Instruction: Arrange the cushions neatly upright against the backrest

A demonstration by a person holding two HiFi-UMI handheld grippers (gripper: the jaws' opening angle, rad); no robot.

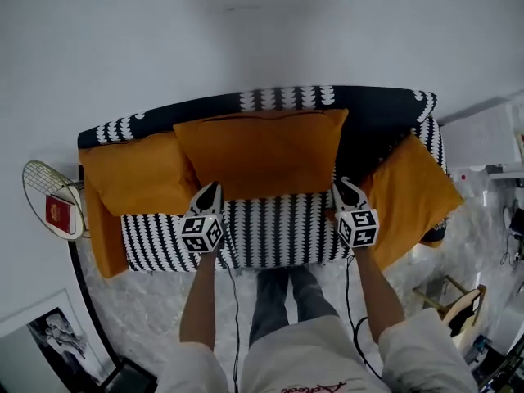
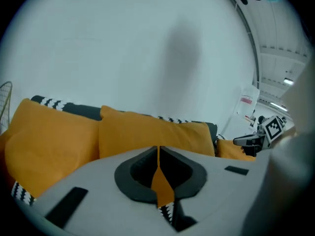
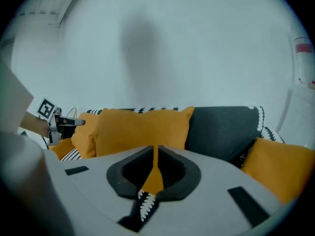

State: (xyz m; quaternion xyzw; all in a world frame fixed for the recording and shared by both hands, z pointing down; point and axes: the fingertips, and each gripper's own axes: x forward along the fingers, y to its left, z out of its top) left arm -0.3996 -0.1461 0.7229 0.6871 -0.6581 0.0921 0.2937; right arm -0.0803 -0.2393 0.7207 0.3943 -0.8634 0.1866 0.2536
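Middle cushion point(image 1: 258, 154) stands upright against the backrest point(image 1: 377, 117), roughly centred on the sofa point(image 1: 278, 232). Its left edge overlaps the left cushion point(image 1: 135, 174), which sits in the corner by the arm. Right cushion point(image 1: 409, 199) is the odd one out: turned diamond-wise, leaning at the right arm, lower corner out past the seat edge.

Left tool point(image 1: 210, 191) hovers just at the middle cushion's lower left corner, right tool point(image 1: 344, 185) at its lower right. In both gripper views the jaws are drawn together to a thin slit, with only cushion and seat pattern showing through the gap. Left tool point(image 2: 158, 149) and right tool point(image 3: 155, 149) carry nothing.

Risks, as judged from here:
- Right cushion looks poorly supported. A nudge from a closed tool could slide it off the seat to the floor.
- Closed jaws can only push. A push low on the middle cushion could kick its base back and fold it forward.
- Shifting the left cushion may drag the middle one askew, given the overlap.
- A shallow pinch on a corner may slip once the cushion's weight swings.
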